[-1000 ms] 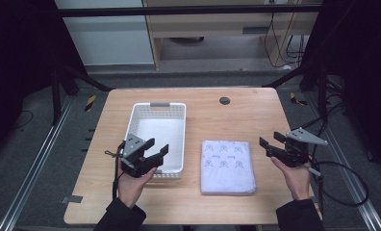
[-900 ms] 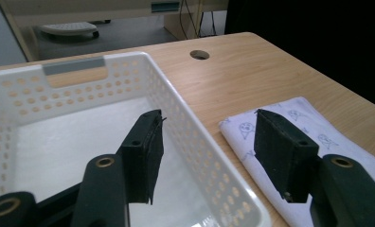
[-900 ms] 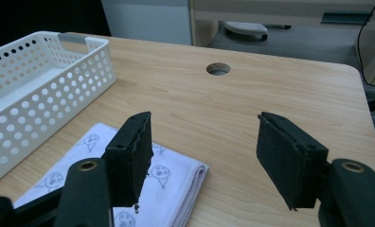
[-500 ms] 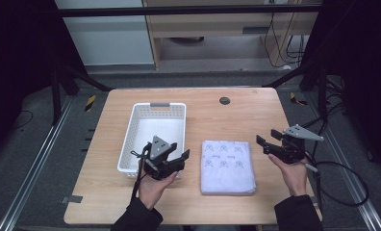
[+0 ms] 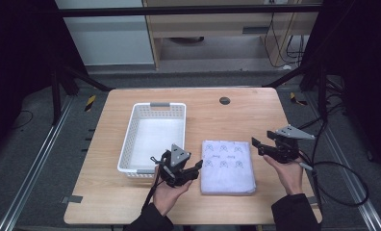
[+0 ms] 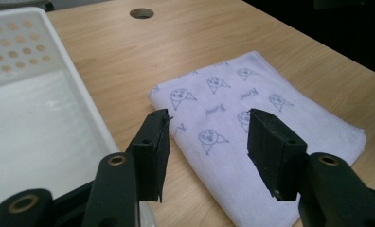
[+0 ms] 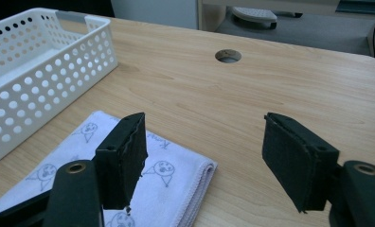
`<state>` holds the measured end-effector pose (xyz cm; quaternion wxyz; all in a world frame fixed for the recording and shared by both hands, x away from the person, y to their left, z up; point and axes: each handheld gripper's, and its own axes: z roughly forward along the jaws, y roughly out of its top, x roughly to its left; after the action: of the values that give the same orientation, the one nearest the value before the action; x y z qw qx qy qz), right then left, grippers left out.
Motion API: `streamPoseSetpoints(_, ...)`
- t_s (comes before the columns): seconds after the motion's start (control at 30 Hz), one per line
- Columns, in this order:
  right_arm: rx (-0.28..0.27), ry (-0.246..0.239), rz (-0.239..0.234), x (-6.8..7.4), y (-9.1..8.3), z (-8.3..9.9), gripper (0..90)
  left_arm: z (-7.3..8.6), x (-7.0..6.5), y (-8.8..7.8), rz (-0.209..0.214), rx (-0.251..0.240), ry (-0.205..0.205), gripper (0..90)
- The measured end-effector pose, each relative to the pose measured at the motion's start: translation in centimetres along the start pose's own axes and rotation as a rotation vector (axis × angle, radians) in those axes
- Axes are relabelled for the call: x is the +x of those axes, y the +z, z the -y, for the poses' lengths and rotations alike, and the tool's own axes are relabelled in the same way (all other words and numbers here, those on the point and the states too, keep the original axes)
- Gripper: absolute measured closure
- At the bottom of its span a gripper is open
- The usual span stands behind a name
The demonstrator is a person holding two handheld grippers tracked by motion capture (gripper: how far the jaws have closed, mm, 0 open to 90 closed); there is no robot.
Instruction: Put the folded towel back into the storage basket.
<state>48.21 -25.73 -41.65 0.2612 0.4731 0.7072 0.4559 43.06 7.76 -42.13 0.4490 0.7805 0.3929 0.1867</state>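
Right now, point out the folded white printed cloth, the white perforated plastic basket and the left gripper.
folded white printed cloth (image 5: 227,166), high view, its middle.
white perforated plastic basket (image 5: 126,149), high view, left rim.
left gripper (image 6: 207,142), left gripper view, between fingertips.

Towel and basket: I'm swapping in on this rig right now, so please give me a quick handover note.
Left gripper: jaws open, empty, at the towel's near-left corner, between it and the basket.
Right gripper: jaws open, empty, at the towel's far-right corner.
Towel: folded flat on the table, right of the basket, not touching it.
Basket: empty.
Done: both grippers brought up to the towel.
Left: probably grip the towel and move it, likely into the basket.
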Motion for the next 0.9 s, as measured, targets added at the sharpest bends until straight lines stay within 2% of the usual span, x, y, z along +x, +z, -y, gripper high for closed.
streamPoseSetpoints(0.27, 0.026, -0.016, 0.000, 0.3, 0.8, 0.3, 31.3, 0.9, -1.1, 1.2, 0.009, 0.036, 0.016, 49.1)
streamPoseSetpoints(0.33, 0.029, -0.015, -0.003, 0.4, 0.9, 0.4, 31.2, 1.1, -1.3, 1.6, 0.014, 0.040, 0.004, 49.2)
streamPoseSetpoints(0.6, 0.045, -0.020, -0.011, 0.8, 1.5, 0.7, 30.8, 2.0, -2.0, 2.7, 0.020, 0.076, 0.014, 49.3)
streamPoseSetpoints(0.67, 0.047, -0.023, -0.012, 0.8, 1.6, 0.8, 30.8, 2.3, -2.1, 2.9, 0.022, 0.087, 0.018, 49.3)
streamPoseSetpoints(0.77, 0.047, 0.001, -0.018, 0.5, 1.8, 1.2, 30.9, 2.9, -2.3, 3.1, 0.016, 0.098, 0.018, 49.3)
streamPoseSetpoints(0.9, 0.085, 0.006, -0.011, 0.0, 2.4, 2.1, 30.9, 3.5, -2.4, 3.6, 0.014, 0.120, 0.004, 49.6)
